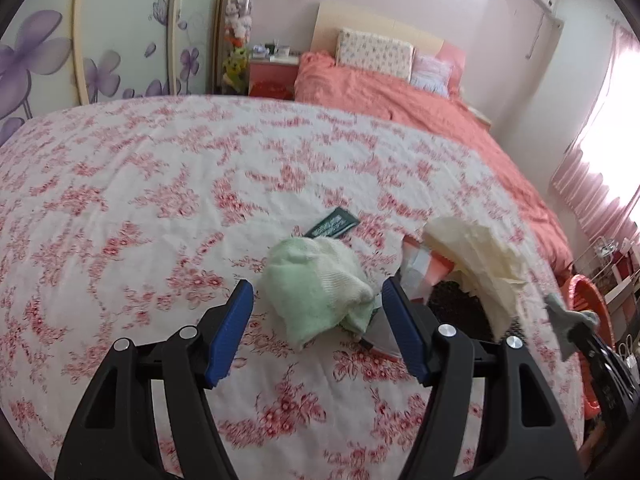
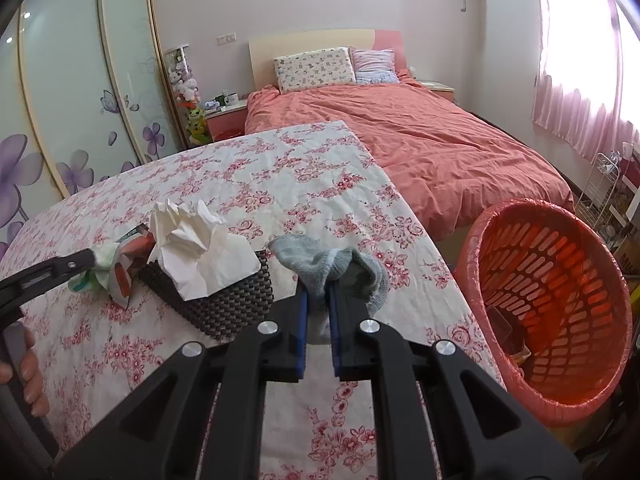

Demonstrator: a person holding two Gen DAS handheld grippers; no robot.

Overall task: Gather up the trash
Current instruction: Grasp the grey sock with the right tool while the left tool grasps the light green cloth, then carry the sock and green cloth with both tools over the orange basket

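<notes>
Right gripper [image 2: 319, 300] jaws clamped together on a grey sock [image 2: 334, 266], held above the floral tablecloth [image 2: 280, 168] near the table's right edge. Orange basket [image 2: 548, 312] with a plastic liner stands on the floor just right of the table, well apart from the sock. Left gripper [image 1: 316, 292] jaws stand apart, straddling a pale green sock [image 1: 316, 292] lying on the cloth; pads not pressing it. Beside that sock: a wrapper scrap [image 1: 416, 272], a dark green packet [image 1: 334, 224] behind, and crumpled tissue [image 2: 200, 240] on top of a dark woven box [image 2: 224, 304]. A hand [image 2: 30, 376] grips the left tool's handle.
</notes>
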